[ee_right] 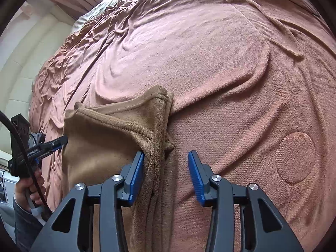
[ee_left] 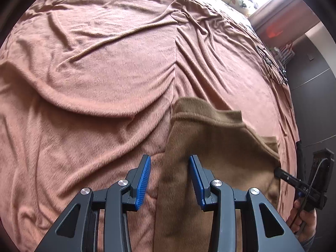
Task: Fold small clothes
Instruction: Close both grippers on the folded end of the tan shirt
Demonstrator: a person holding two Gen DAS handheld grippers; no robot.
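Brown cloth point(ee_right: 109, 147), partly folded, lies on the pink blanket point(ee_right: 231, 84) near the bed's near edge. Left gripper point(ee_left: 170, 178): jaws apart, a ridge of cloth between the pads, no visible pinch. Right gripper point(ee_right: 166, 176): jaws apart, the layered edge touching its left pad only. Judgement: centre both on the edges, clamp all layers, then lift evenly to keep the hems aligned.

We hold our left gripper point(ee_left: 169, 175) open over the bed point(ee_left: 94, 73), the brown cloth point(ee_left: 212, 147) lying between its blue pads point(ee_left: 145, 180) near the bed's right edge.
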